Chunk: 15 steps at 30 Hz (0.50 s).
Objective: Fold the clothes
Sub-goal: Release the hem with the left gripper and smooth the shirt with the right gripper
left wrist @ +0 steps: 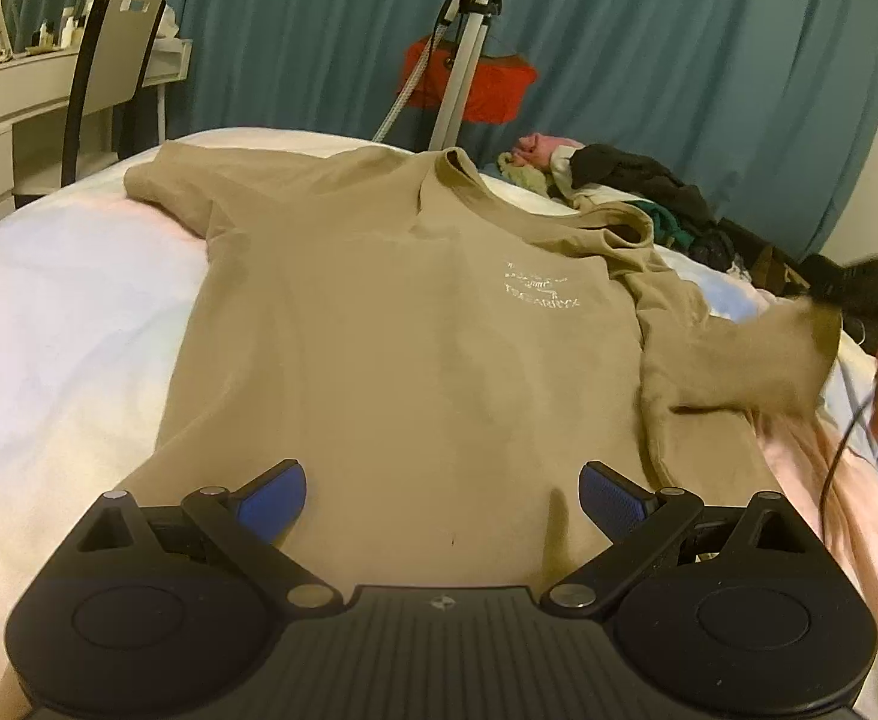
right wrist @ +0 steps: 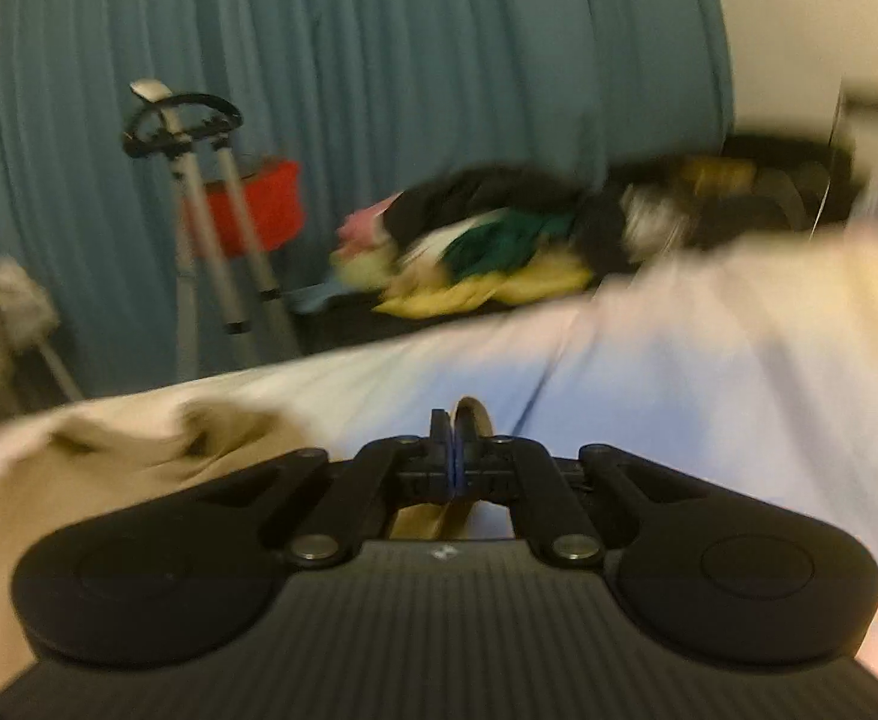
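Our right gripper (right wrist: 454, 433) pinches tan T-shirt fabric (right wrist: 139, 456) above the white bedsheet (right wrist: 709, 348); clothes pile (right wrist: 487, 246) beyond.

Motion blur smears the clothes pile (right wrist: 499, 240) and the T-shirt's lifted sleeve (left wrist: 787, 354).

A wide teal pleated curtain (left wrist: 649, 60) is hanging across the back of the room. In front of it a silver metal folding stand with a black looped top (left wrist: 460, 54) is standing, and a red fabric bag (left wrist: 502, 90) is hanging just behind its legs. At the left a pale-backed chair with a dark frame (left wrist: 112, 60) is sitting against a white desk (left wrist: 31, 90), whose top is carrying small bottles, too small to tell apart. A white and pale pink bedsheet (left wrist: 61, 312) is covering the bed. At the bed's far edge a heap of mixed clothes in pink, black, green and yellow (right wrist: 487, 240) is lying, blurred in the right wrist view.
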### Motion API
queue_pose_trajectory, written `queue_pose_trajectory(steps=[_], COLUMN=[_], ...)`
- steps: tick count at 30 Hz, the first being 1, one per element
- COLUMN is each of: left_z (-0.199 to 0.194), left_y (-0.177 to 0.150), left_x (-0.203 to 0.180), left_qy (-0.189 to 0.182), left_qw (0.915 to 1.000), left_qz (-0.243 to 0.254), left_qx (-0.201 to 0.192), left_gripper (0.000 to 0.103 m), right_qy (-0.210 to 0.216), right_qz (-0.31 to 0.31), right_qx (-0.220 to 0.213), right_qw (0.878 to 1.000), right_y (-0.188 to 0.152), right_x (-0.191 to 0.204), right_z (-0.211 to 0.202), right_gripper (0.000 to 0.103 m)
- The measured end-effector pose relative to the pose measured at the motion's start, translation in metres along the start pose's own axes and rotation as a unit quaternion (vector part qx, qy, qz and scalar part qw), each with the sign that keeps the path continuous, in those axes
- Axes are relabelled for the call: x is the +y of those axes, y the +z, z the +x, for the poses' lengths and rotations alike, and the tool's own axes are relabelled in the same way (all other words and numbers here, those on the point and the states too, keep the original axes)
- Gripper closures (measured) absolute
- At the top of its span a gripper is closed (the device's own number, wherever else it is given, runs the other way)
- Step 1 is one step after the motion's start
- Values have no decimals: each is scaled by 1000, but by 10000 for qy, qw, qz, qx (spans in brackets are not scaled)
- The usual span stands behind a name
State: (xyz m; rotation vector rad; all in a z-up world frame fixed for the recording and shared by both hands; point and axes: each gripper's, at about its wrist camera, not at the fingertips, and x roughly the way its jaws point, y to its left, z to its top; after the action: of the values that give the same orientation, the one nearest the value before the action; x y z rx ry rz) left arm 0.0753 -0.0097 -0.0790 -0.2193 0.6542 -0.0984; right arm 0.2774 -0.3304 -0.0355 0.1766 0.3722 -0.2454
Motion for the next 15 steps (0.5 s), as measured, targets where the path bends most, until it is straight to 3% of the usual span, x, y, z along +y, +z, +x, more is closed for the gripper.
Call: queue_pose_trajectory(steps=[5, 9, 13, 14, 15], left_z=[10, 19, 31, 32, 33], left_y=[0, -2, -6, -8, -8], left_x=[-5, -9, -19, -21, -23], left_qy=[-112, -161, -72, -68, -104], left_qw=[9999, 9997, 9983, 9976, 9969], left_qz=[97, 183, 583, 689, 771], left_qx=[-65, -18, -63, -96, -112], left_gripper=[4, 3, 2, 2, 2], right_qy=[-897, -1373, -1420, -1395, -1290], right_qz=[-696, -872, -590, -427, -310], right_qx=[93, 341, 364, 405, 455], right_qw=[9935, 9861, 9874, 9885, 9901], right_y=[34, 18, -3, -5, -7], right_x=[-20, -38, -40, -41, -39], right_z=[56, 98, 116, 116, 111], right_gripper=[99, 99, 98, 95, 80])
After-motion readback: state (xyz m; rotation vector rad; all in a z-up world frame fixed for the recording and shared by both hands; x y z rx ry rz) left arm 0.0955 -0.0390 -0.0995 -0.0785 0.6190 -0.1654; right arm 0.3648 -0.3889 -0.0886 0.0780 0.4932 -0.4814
